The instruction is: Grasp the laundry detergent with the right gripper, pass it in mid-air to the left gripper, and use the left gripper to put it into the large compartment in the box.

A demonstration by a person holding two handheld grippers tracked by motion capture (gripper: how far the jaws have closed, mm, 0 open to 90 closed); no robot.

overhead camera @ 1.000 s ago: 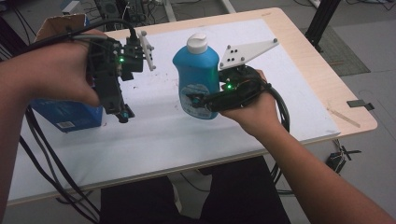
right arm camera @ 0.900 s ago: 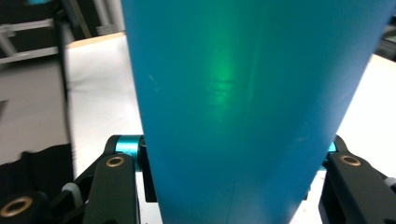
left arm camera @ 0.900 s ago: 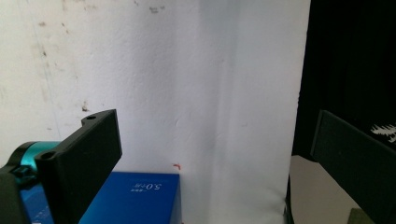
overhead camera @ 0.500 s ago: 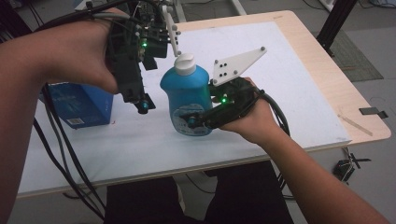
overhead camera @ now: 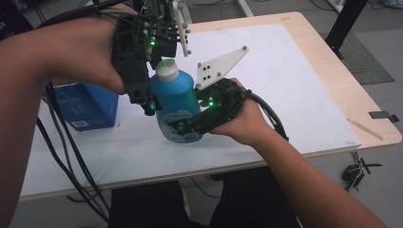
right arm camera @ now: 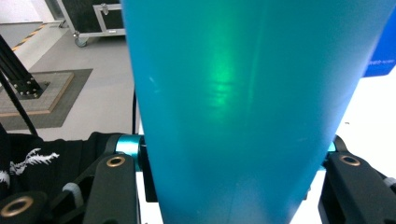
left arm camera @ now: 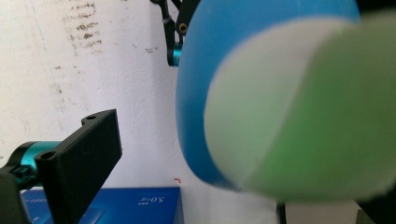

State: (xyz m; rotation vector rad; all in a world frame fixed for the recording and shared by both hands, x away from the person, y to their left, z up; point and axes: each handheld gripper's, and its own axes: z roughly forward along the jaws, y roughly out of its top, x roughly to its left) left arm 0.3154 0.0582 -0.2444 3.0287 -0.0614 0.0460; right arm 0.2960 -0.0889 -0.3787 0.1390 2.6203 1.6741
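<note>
The right gripper point(overhead camera: 183, 127) is clamped on the lower body of the blue bottle point(overhead camera: 177, 107), one jaw on each flank as the right gripper view shows; the bottle is upright near the front middle of the table, and whether its base touches the white mat point(overhead camera: 294, 85) or is just clear of it cannot be told. The left gripper point(overhead camera: 148, 105) hangs over the bottle with its jaws apart; one jaw stands to the side of the white cap point(overhead camera: 167, 70) in the left gripper view, and the other is hidden, so contact with the cap cannot be confirmed.

Hazards, as a judgement: the bottle wall is smooth and probably flexible, so a hard squeeze may dent it or let it slip or rotate between the jaws; if the left gripper closes off-centre on the cap, the side load may tilt the bottle against the right grip; twisting the cap without a firm lower hold may spin the whole bottle; a loosened cap may release liquid onto the mat.

Surface: a light wooden table point(overhead camera: 332, 71) covered by the white mat, scuffed with dark marks; a blue box point(overhead camera: 85, 107) sits at the left, close beside the bottle. Room: grey floor, a black frame leg point(overhead camera: 344, 21) at upper right, a dark floor mat point(overhead camera: 370, 61) beyond it.
</note>
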